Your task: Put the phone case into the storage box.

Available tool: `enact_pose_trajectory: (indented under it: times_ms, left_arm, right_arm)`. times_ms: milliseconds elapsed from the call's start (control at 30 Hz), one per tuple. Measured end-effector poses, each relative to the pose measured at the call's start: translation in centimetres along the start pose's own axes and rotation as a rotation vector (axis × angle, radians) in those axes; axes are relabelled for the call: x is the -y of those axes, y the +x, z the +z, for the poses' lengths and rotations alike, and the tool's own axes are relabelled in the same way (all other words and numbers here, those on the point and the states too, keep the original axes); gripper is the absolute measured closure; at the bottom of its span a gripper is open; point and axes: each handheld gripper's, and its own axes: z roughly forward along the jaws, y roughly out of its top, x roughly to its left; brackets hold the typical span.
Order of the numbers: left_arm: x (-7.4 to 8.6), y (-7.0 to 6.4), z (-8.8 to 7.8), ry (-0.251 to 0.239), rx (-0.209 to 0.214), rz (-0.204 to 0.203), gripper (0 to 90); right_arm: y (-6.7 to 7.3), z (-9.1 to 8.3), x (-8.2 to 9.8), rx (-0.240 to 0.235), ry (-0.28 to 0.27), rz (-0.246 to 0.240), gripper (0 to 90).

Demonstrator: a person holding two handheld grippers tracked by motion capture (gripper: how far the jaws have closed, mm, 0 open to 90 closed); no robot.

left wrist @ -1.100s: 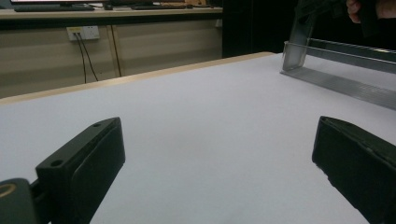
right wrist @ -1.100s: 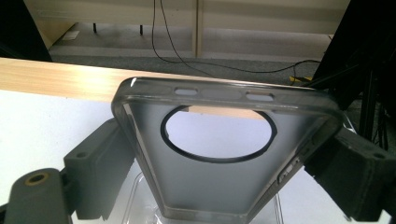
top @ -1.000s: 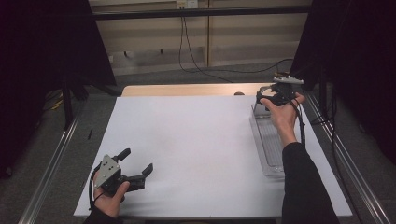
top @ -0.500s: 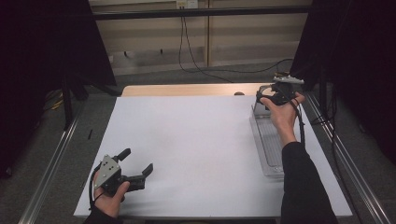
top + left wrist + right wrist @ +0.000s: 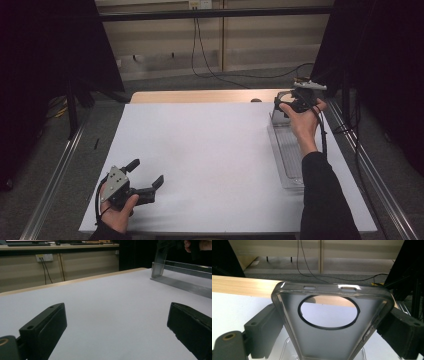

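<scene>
A translucent grey phone case (image 5: 324, 345) with a round camera hole stands tilted between the jaws of my right gripper (image 5: 332, 322), which press on its two long sides. From above, the right gripper (image 5: 282, 106) holds the phone case (image 5: 275, 117) over the far end of a clear plastic tray (image 5: 287, 160) at the table's right side. My left gripper (image 5: 146, 172) rests near the front left of the white table (image 5: 210, 150), jaws wide apart with nothing between them. The left gripper (image 5: 117, 330) looks across the table toward the phone case (image 5: 158, 263) and the tray (image 5: 185, 285).
A wooden strip (image 5: 200, 96) runs along the table's far edge. Metal rails (image 5: 55, 175) flank both sides. Cables (image 5: 210, 55) hang down the back wall and trail over the floor. Dark curtains stand left and right.
</scene>
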Motion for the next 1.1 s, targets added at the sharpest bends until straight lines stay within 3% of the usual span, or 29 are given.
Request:
enact_pose_trajectory:
  times_ms: [533,867,1100]
  left_arm:
    - [0.0,0.0,0.0,0.002,-0.002,0.004,2.4]
    - [0.0,0.0,0.0,-0.005,-0.013,-0.008,2.4]
    - [0.0,0.0,0.0,0.01,-0.008,0.003,2.4]
  right_arm:
    - [-0.1,0.1,-0.1,-0.034,-0.024,0.009,2.8]
    - [-0.5,-0.1,-0.5,-0.081,-0.089,0.028,1.1]
    - [-0.4,-0.4,-1.1,-0.085,-0.12,0.031,1.0]
